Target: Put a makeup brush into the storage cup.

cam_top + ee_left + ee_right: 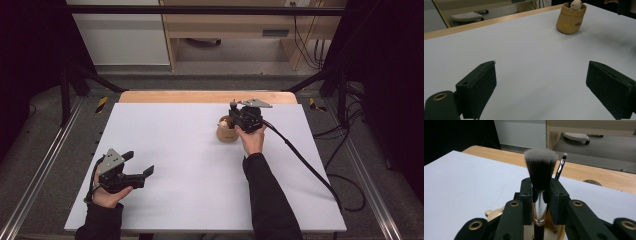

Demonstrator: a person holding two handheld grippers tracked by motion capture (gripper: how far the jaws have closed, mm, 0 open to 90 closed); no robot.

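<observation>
The right claw (pixel 541 195) is clenched on a makeup brush (pixel 540 168), its pads pressing the dark base of the bristles just above the silver collar, with the brush standing upright and its handle running straight down into a small tan pouch (pixel 226 131) at the far right of the white counter (pixel 165 150). A thinner brush (pixel 560 166) stands just behind it. The long axis of the held brush is vertical, in line with the pouch mouth below it, so the next move, whether lifting out or lowering in, probably has to follow that line. The left claw (pixel 138 166) rests released at the near left, well apart from the pouch, so the right hand is much the nearer.
</observation>
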